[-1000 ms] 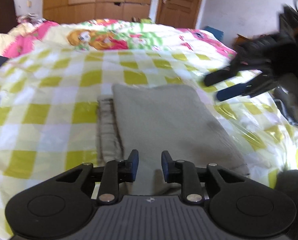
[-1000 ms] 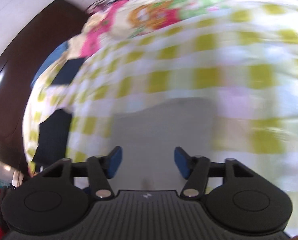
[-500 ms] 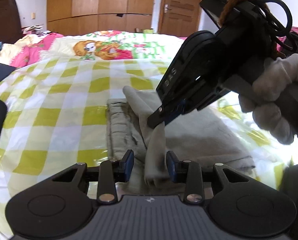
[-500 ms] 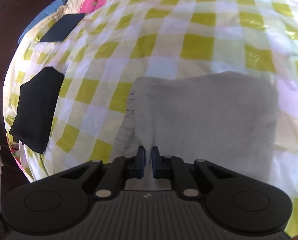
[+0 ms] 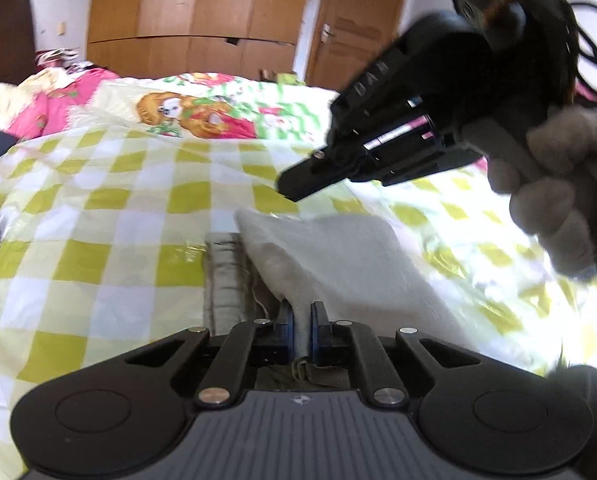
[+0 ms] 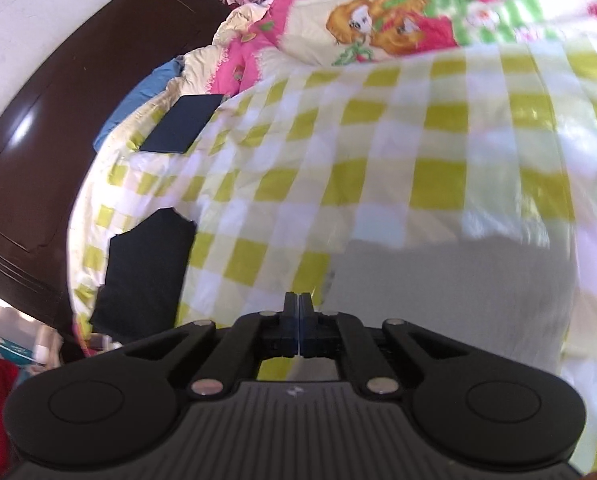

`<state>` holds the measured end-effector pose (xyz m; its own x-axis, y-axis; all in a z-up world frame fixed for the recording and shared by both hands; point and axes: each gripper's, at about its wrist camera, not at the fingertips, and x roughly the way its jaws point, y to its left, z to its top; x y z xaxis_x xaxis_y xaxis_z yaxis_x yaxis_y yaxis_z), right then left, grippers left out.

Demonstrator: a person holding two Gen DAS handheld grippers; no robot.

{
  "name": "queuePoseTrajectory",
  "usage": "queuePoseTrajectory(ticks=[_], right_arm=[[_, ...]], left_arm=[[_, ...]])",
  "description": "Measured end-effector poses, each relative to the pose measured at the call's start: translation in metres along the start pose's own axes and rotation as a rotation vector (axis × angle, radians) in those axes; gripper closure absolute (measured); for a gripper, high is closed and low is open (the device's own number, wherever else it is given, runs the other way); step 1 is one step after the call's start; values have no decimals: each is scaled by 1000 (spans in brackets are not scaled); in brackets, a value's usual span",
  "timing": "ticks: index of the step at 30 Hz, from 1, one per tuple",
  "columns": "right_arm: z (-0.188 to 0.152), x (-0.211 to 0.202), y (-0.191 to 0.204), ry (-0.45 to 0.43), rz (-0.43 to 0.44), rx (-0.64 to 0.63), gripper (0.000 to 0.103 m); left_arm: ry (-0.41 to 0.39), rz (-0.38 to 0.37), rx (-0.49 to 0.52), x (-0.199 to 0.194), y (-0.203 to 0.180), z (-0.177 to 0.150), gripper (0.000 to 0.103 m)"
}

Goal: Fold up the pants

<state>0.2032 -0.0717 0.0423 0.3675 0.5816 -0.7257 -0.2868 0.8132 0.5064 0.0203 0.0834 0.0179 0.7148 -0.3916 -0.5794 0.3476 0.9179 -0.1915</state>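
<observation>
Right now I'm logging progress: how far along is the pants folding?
Done: the grey fabric pants already lie as a compact folded rectangle on the yellow-checked bedspread. In hand: the left gripper pinches their near edge; the right gripper is shut, apparently on nothing. Left: probably one last fold or tidy.

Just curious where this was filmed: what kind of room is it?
Most likely a home bedroom: a bed with a yellow-checked sheet and cartoon-print quilt, a wooden wardrobe behind, and a wooden door beside it.

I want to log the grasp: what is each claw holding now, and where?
Left claw pinches the grey pants at the near edge fold. Right claw is shut with nothing between its pads.
</observation>
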Motion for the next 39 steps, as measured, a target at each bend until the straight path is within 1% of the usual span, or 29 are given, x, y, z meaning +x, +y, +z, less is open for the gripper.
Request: queuePoseTrajectory(ticks=[2,3,4,6,7,9,10,11,13,15,16,17,18,19,20,21,23,26,27,29,31,32,33,34,35,36,37,39], right_arm=[[2,11,1,18,-13,-25,96],[2,18,1,32,-22,-30,96],[0,24,1,29,-45,-44,95],[0,41,1,57,-89,-76,94],[1,48,-1,67,-100,-61,90],[7,59,-7,66,-105,-22,74],[11,63,-8,60,-131,-8,58],[14,65,-9,52,-146,-6,55],[19,66,-8,40,-157,6,55],[22,72,-4,58,-193,-7,51],[22,77,-2,72,-222,-22,51],[22,83,-3,84,-243,-38,54],[22,88,-5,96,-254,-41,61],[23,89,-9,107,-241,-26,88],[24,87,-14,116,-206,2,97],[24,81,-13,111,-188,4,97],[26,62,-3,80,-173,-52,98],[33,33,12,29,-140,-88,98],[37,27,15,12,-130,-91,98],[45,26,20,-8,-120,-94,98],[47,44,20,-5,-133,-97,98],[46,60,16,8,-149,-100,96],[43,77,8,31,-171,-78,91],[38,94,-2,64,-180,-45,91],[32,109,-9,96,-169,-33,92],[26,117,-14,99,-158,-28,94],[22,119,-16,86,-146,-20,94],[23,110,-17,57,-102,5,90]], left_arm=[[6,38,-9,7,11,-2,80],[22,54,-36,12,19,-6,80],[39,56,-65,17,26,-8,81],[54,58,-109,20,37,-15,81],[58,60,-118,21,40,-18,81],[56,61,-127,21,44,-20,81],[53,57,-131,21,45,-21,81],[49,54,-134,20,45,-21,81],[40,49,-136,20,47,-20,81],[35,48,-132,20,46,-19,81],[32,47,-128,19,45,-19,81],[27,46,-122,18,43,-18,81],[22,46,-115,16,41,-18,81],[18,44,-113,16,41,-16,81],[9,37,-116,12,41,-15,81],[-2,29,-119,7,41,-13,81],[-36,10,-117,-4,40,-7,81],[-90,-17,-105,-19,37,5,81],[-105,-18,-104,-23,38,7,81],[-112,-8,-105,-23,43,10,81],[-74,22,-120,-10,51,8,81],[-30,29,-137,2,58,4,81],[14,40,-157,15,65,-1,81],[39,74,-170,25,69,-7,80],[65,100,-169,32,71,-13,80],[75,107,-170,33,72,-17,80],[75,107,-174,31,72,-20,79],[82,112,-166,25,70,-21,75]])
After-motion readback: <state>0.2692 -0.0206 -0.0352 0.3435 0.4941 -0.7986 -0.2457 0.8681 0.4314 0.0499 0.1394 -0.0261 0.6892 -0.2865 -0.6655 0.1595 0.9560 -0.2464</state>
